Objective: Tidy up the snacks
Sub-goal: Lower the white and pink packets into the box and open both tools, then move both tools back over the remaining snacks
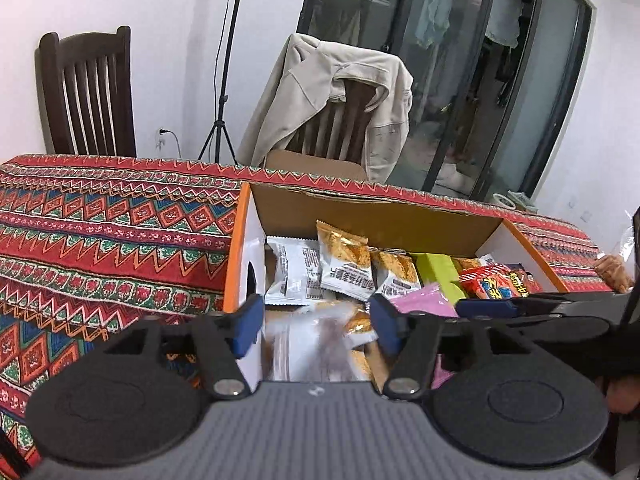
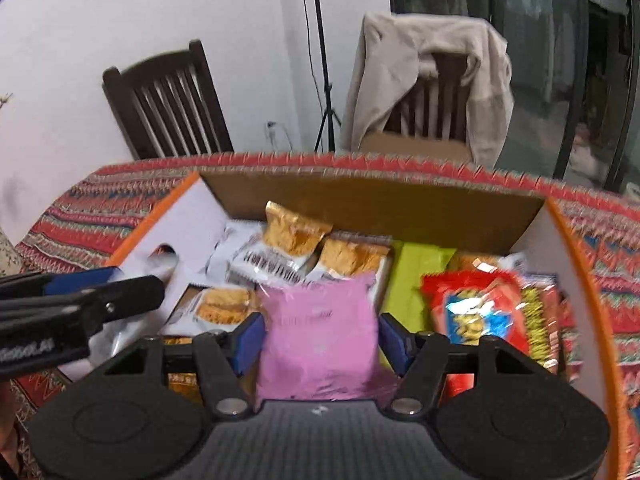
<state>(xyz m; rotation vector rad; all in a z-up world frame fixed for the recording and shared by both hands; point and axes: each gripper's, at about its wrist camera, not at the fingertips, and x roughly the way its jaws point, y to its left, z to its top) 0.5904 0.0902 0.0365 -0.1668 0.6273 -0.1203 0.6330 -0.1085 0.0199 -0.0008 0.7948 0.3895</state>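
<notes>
Red cloth with zigzag stripes is covering the table, and it is the biggest thing here. Next biggest is the cardboard box with orange edges, which is sitting on the cloth and holding lots of snacks. Inside it, white and gold cracker packs are lying in a heap toward the far left, a green box is standing in the middle, and a red shiny bag is lying on the right. Behind the table, a beige jacket is hanging on a chair. The right gripper is hanging over the box with a pink packet between its blue pads, its sides touching both (so it looks gripped). The left gripper is hanging over the left part of the box with its fingers spread wide, and a blurry see-through bag is sitting in the gap (I cannot tell if anything is touching it).
</notes>
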